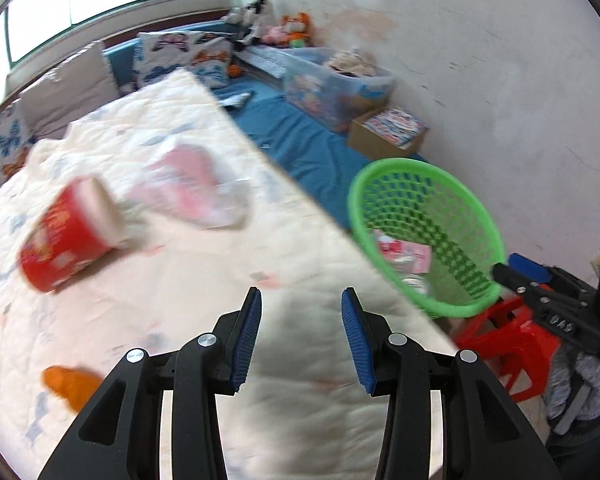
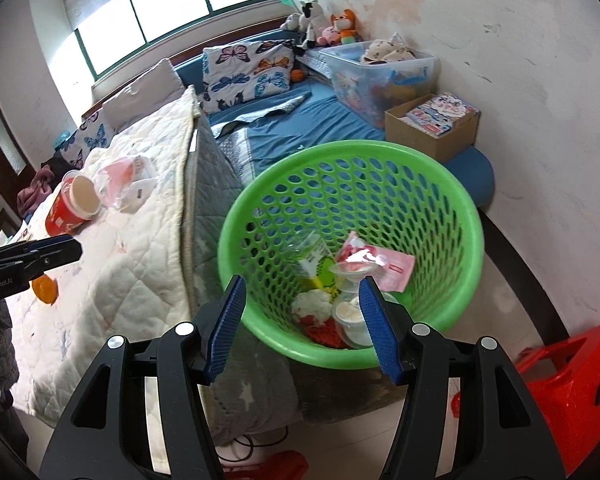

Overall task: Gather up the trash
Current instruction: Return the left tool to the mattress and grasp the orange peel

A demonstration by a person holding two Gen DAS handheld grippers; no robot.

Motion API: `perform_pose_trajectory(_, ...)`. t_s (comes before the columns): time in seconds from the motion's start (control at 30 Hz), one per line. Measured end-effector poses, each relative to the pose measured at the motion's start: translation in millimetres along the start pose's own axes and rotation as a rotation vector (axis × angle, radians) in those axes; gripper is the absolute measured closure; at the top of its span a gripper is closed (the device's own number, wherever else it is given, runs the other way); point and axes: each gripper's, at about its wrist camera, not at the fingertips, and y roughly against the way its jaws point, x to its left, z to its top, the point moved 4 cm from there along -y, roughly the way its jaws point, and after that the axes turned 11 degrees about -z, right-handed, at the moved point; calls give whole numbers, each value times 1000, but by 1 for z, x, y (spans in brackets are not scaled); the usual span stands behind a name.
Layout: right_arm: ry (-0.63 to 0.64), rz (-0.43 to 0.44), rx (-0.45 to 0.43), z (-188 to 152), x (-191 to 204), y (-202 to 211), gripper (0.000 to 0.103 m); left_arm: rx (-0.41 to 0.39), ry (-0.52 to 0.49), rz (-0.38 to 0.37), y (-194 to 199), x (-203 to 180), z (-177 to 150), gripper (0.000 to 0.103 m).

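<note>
The basket (image 2: 352,248) sits beside the bed (image 2: 140,264), close enough to take trash straight off it, and already holds wrappers (image 2: 376,266) and tubs. The right claw (image 2: 302,322) hangs above its rim, fingers apart, nothing between them. The left claw (image 1: 302,338), also parted and bare, hovers over the bed facing the red cup (image 1: 66,240), pink wrapper (image 1: 192,188) and orange scrap (image 1: 70,384) lying there, judged the next pickups.

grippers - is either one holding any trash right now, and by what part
Nothing is held. The left gripper is open over the quilt, and the right gripper is open above the green basket.
</note>
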Motion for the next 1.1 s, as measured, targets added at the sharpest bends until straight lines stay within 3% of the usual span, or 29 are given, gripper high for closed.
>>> perform_pose_trajectory(0.17,27,24,-2,2,18,1,43,-27,29,52,28,39,-11,54)
perform_pose_trajectory(0.33,51,44,-11,3,39,2,36,-31,35,114,52,77,-25,47)
perform_pose_trajectory(0.47,71,60,-12,5,55,3,36,-26,37,130,65,104,-34,36)
perform_pose_trajectory(0.73,109,80,-7,8,82,0,36,24,52,75,65,138,-56,28)
perform_pose_trajectory(1.1,148,99,12,10,113,-10,36,58,42,31,46,149,-66,28)
